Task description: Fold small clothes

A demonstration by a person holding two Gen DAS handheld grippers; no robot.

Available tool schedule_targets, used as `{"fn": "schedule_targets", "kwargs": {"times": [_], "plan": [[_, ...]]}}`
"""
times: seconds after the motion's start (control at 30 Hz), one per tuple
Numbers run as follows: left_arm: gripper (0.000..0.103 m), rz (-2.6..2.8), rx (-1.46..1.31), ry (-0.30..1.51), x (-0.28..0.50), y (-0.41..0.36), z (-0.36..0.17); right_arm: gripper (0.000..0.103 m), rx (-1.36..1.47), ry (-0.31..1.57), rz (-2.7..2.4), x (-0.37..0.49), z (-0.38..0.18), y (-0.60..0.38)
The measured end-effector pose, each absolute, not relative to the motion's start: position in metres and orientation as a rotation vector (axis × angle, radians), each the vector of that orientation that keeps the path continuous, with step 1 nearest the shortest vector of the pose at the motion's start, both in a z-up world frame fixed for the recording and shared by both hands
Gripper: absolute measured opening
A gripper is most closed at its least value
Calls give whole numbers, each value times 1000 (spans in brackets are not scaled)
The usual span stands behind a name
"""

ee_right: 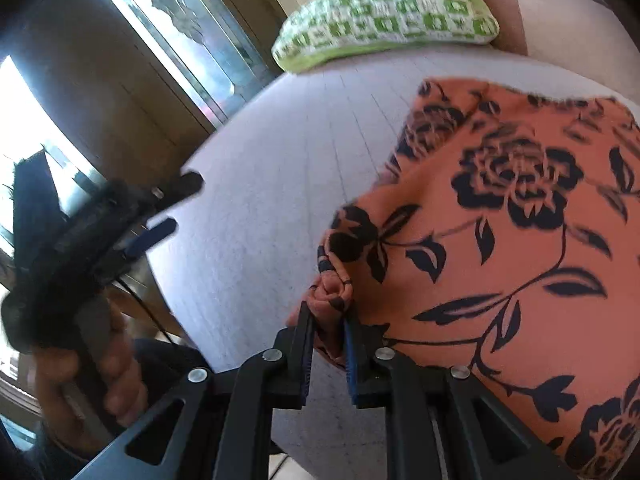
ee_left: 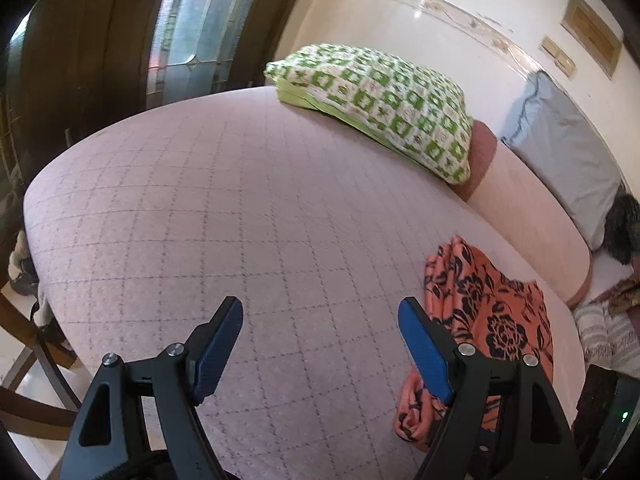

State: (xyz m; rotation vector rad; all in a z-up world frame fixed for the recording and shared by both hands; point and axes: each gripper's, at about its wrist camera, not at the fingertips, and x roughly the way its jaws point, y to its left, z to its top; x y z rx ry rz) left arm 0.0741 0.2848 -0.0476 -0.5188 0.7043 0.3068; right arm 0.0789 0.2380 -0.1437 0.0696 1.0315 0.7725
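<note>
An orange cloth with black flowers [ee_left: 492, 320] lies crumpled on the bed at the right in the left wrist view. My left gripper [ee_left: 320, 302] is open above the bare sheet, and the cloth is just beside its right finger. In the right wrist view the cloth [ee_right: 500, 240] spreads wide across the right side. My right gripper [ee_right: 329, 310] is shut on a bunched edge of it at its near left corner. The left gripper [ee_right: 184, 202] shows at the left there, jaws apart, held by a person's hand [ee_right: 116, 360].
The bed has a pale lilac checked sheet [ee_left: 240, 220]. A green and white pillow [ee_left: 380, 104] lies at its far side, with a pink bolster [ee_left: 520, 208] and a grey pillow [ee_left: 560, 148] along the wall. A wooden chair [ee_left: 32, 360] stands off the bed's left edge.
</note>
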Motion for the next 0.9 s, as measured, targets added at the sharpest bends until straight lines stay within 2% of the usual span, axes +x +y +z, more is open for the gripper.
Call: {"fn": "schedule_targets", "kwargs": {"times": [0.1,0.17,0.4,0.43,0.53,0.67,0.7,0.8,0.83,0.9], "plan": [[80,293,-490,709,75,279,-47,23,59,976,777,68,-149,239],[80,276,-487,721,76,277,-48,30,119,988,820,64,-145,229],[80,73,-501,830,87,250,-52,31,317,990,817,52,-130,160],[80,35,-506,836,88,243,-50,36,384,976,802,50,-127,139],[80,-36,-524,882,95,227,-51,65,536,969,741,43,-127,91],[80,-106,-562,971,106,212,-63,66,804,985,697,36,-142,32],[76,-104,-570,983,107,210,-65,66,831,983,694,34,-144,25],[48,-119,-607,1023,113,207,-71,66,924,999,690,32,-156,9],[44,-118,-622,1042,116,207,-75,66,940,1008,680,32,-160,6],[44,-115,-647,1074,123,209,-84,66,945,1013,682,32,-163,5]]}}
